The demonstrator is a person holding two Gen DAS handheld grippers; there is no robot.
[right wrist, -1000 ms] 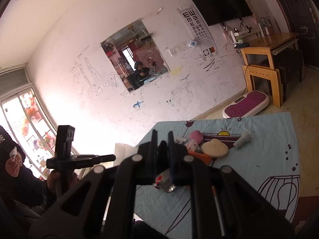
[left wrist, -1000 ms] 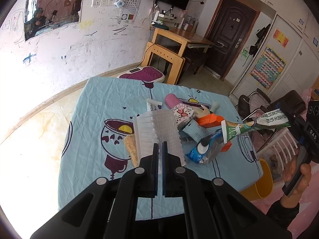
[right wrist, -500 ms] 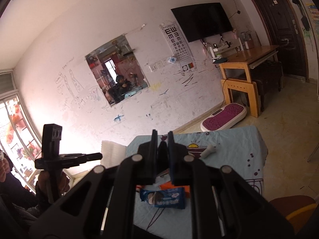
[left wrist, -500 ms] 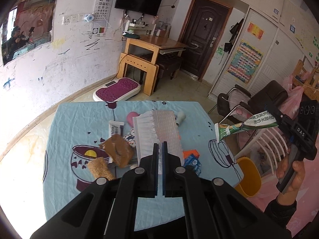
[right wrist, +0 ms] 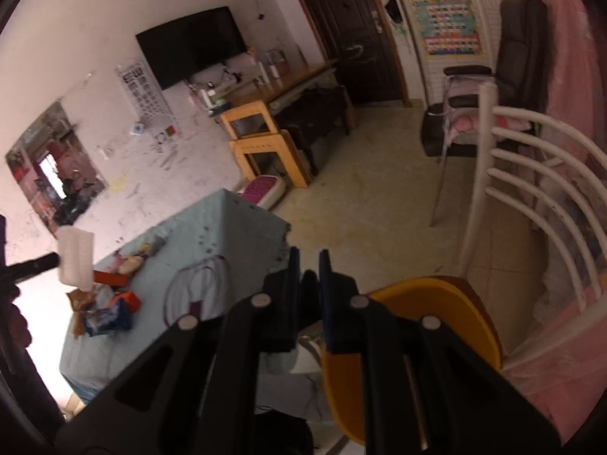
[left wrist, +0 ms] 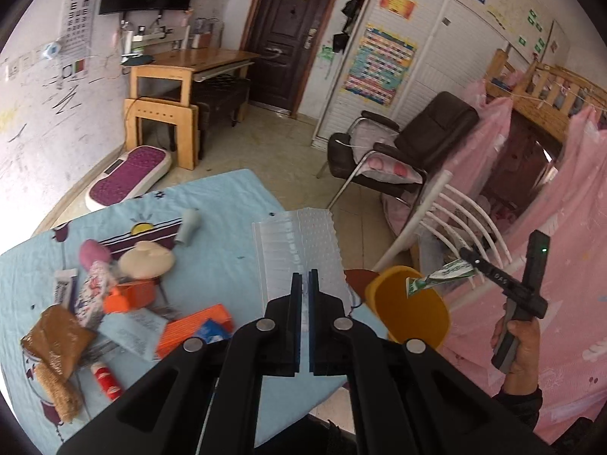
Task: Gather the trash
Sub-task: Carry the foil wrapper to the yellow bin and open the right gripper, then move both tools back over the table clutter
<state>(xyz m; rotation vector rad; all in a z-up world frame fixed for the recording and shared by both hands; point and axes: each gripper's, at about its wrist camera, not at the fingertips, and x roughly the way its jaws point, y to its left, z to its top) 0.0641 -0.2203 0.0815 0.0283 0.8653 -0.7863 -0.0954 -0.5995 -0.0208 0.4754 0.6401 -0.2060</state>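
Note:
My left gripper [left wrist: 305,278] is shut on a clear ribbed plastic tray [left wrist: 299,246], held above the right edge of the blue-clothed table [left wrist: 227,208]. Just past that edge, on the floor, stands a yellow bin [left wrist: 409,314]. In the left wrist view, my right gripper [left wrist: 466,257] is shut on a green and white wrapper [left wrist: 440,276] that hangs over the bin's mouth. In the right wrist view, the right gripper [right wrist: 307,261] points down beside the bin [right wrist: 436,303], and its jaws hide the wrapper. The tray [right wrist: 76,258] shows at far left.
A pile of trash lies on the table: an orange box [left wrist: 193,326], a brown packet [left wrist: 53,337], a red tube [left wrist: 106,379] and a cream lump [left wrist: 146,259]. A white slatted chair [left wrist: 451,220] stands right behind the bin, with a black armchair [left wrist: 413,140] and pink curtains [left wrist: 569,227] beyond.
Both hands have swung right, away from the table's middle. The right gripper came down with the wrapper until it hangs over the yellow bin. The left gripper carried the tray toward the table's edge.

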